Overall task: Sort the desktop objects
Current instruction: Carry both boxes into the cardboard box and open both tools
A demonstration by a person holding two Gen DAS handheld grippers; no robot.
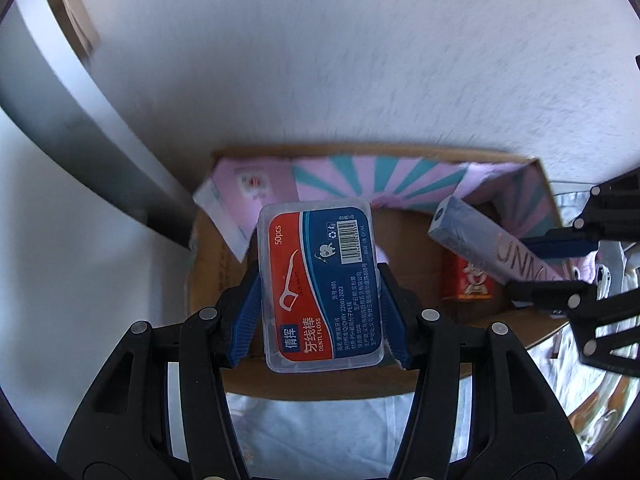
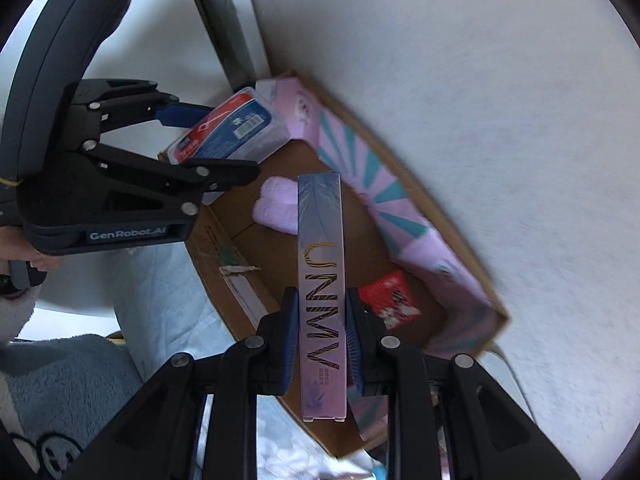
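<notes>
My left tool (image 1: 320, 300) clamped the floss case (image 1: 320, 284); my right tool (image 2: 322, 340) clamped the long carton (image 2: 322, 292), both hanging directly above the cardboard box (image 2: 256, 312).

Readable print on three things.
On the label of the clear dental floss case (image 1: 320, 286): "50pcs", "DENTL FLOSS", large Chinese characters 牙线棒 beside a small blue brand square, a barcode with "MADE IN CHINA" along its edge, and fine Chinese lines including "S01" and "2022"; a smaller date stamp near the floss-pick drawing too faint to make out. Along the long slim lilac box (image 2: 322, 300): "UNNY" in large striped letters, with small unreadable characters below. On the housing of the left gripper (image 2: 224, 148), seen from the right wrist: "GenRobot.AI". Red packet (image 2: 388, 300) in the carton: print too blurred to read.
</notes>
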